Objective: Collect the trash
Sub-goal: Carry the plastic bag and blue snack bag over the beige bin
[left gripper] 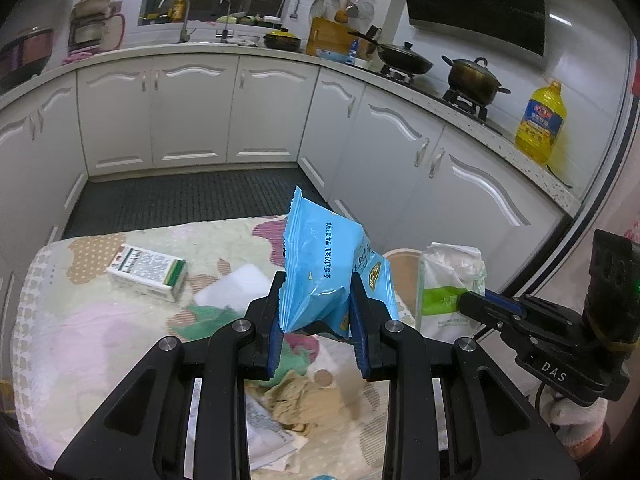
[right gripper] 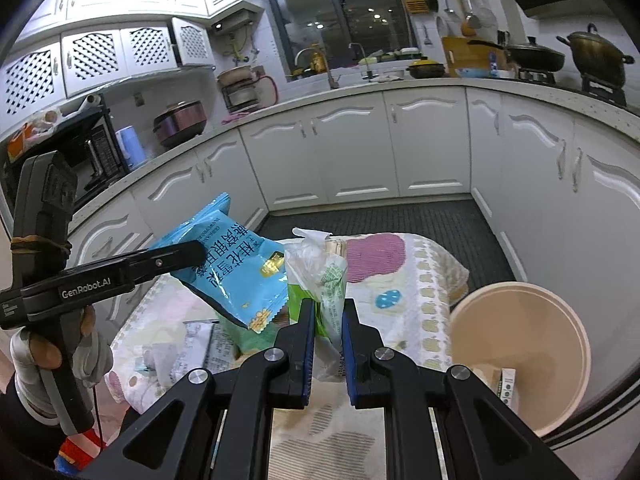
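My left gripper (left gripper: pixel 318 300) is shut on a blue snack bag (left gripper: pixel 320 264), held upright above the patterned table cloth (left gripper: pixel 100 320). The same blue snack bag (right gripper: pixel 240 276) shows at the left of the right wrist view, pinched by the left gripper (right gripper: pixel 196 254). My right gripper (right gripper: pixel 329 320) is shut on a white and green plastic wrapper (right gripper: pixel 320 272); that wrapper (left gripper: pixel 448 284) stands just right of the blue bag in the left wrist view, with the right gripper (left gripper: pixel 472 302) on it. A beige bin (right gripper: pixel 520 320) stands open at lower right with a small carton inside.
On the cloth lie a white and green carton (left gripper: pixel 148 270), a white packet (left gripper: pixel 236 284), crumpled brown paper (left gripper: pixel 304 400) and printed paper (left gripper: pixel 264 428). White kitchen cabinets (left gripper: pixel 192 112) ring a dark floor mat (left gripper: pixel 192 196). Gloved hands (right gripper: pixel 84 356) hold the grippers.
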`<state>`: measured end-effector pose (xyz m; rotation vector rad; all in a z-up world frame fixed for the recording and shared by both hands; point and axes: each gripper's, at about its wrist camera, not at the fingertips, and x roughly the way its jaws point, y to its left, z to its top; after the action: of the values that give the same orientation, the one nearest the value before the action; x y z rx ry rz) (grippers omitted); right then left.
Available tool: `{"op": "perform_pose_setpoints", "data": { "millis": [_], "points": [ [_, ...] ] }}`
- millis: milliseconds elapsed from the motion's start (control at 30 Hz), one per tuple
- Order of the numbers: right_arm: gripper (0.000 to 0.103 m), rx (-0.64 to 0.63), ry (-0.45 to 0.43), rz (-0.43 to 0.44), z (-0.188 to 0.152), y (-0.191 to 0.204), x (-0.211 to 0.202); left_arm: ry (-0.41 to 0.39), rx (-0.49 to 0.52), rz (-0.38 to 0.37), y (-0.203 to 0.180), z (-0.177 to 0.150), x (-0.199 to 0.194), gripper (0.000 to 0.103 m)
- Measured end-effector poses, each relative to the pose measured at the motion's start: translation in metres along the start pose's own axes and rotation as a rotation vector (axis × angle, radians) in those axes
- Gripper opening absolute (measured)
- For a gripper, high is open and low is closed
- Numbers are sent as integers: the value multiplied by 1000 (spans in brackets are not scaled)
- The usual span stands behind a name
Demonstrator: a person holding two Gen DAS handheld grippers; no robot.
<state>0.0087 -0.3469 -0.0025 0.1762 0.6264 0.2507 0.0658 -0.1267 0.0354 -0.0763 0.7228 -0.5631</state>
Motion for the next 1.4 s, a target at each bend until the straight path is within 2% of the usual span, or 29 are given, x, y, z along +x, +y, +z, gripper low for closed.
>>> {"op": "perform_pose_setpoints", "data": {
  "millis": [733,1100,1400],
  "points": [
    [12,117,19,-167,-27,-90,-21,80,94,-66,-76,-2,68,26],
    [12,175,68,-274,-49,-136,-13,150,142,-90,-116,-8,117,26],
    [12,227,102,-327,-64,-166,-2,203,168,-91,-136,-16,156,26]
  ]
}}
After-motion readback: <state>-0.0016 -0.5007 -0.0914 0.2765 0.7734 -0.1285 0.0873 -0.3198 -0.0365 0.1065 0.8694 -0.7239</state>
